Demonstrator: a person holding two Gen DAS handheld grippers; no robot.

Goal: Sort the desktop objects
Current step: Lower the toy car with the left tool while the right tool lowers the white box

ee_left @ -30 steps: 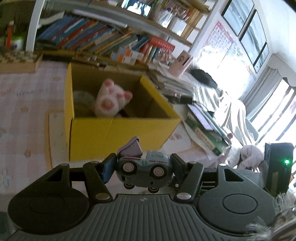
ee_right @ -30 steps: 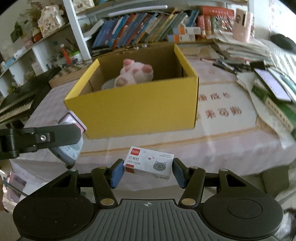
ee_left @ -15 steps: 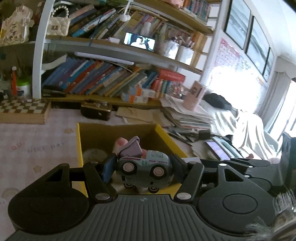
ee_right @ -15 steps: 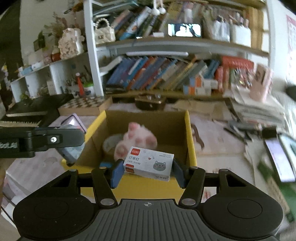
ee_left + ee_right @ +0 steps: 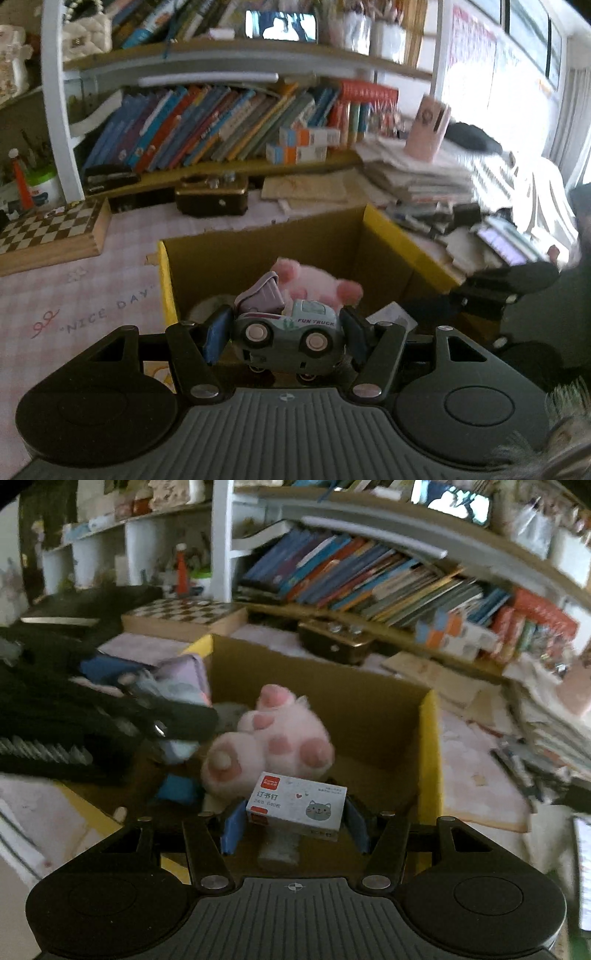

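Both hand-held grippers now hang over the yellow box (image 5: 428,738); left (image 5: 284,334) pinches the toy truck (image 5: 291,336); right (image 5: 293,821) pinches the staple box (image 5: 295,805).

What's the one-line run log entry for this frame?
left claw: shut on toy truck | right claw: shut on staple box | both over yellow box | plush inside

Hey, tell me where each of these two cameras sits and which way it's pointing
Left wrist: on the left gripper, facing down into the yellow box; its jaws clamp the toy truck.
Right wrist: on the right gripper, facing the same box; its jaws clamp the staple box; the left gripper enters at left.
Shared: box, pink plush, bookshelf.
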